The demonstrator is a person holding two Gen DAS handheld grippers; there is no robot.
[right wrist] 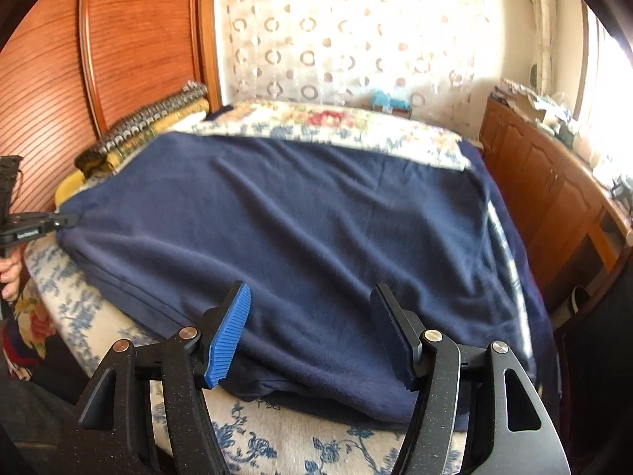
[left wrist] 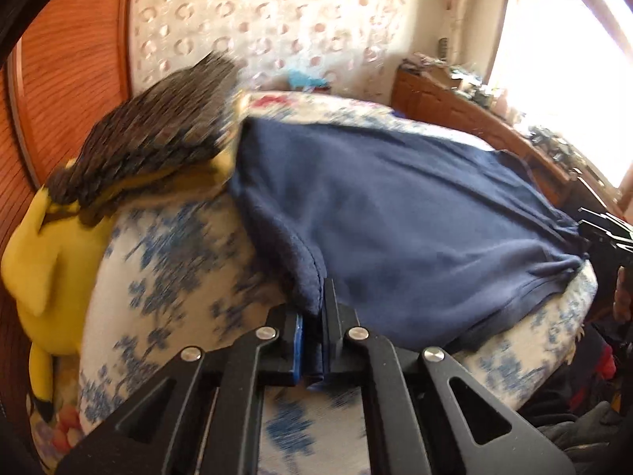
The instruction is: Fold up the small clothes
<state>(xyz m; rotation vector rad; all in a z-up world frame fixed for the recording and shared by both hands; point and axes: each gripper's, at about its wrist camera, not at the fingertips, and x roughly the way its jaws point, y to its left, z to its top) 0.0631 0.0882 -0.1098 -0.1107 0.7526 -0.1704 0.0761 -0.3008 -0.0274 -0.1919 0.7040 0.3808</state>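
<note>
1. Navy fleece garment (right wrist: pixel 316 229) is lying spread over the middle of the right wrist frame, on the floral bedspread (right wrist: pixel 277 447), flattened so that its edges can be reached for folding.
2. Left gripper (left wrist: pixel 312 340), at the bottom centre of its own frame, is pinching a fold of the garment's near edge between pads pressed together, probably to carry that side over.
3. In the right wrist view that same gripper is showing at the left edge, with its tip at the garment's left corner and a hand (right wrist: pixel 10 273) below it.
4. Right gripper (right wrist: pixel 312 336) is hanging with its jaws spread at the lower centre of its frame, above the garment's near hem; nothing is being gripped, and it seems to be lining up for a matching hold.
5. Yellow plush toy (left wrist: pixel 35 261) and a dark patterned cloth (left wrist: pixel 158 130) are sitting at the left of the left wrist frame, beside the garment, clear of the folding area.
6. Blur is smearing the left view, so finer detail cannot be told.
</note>
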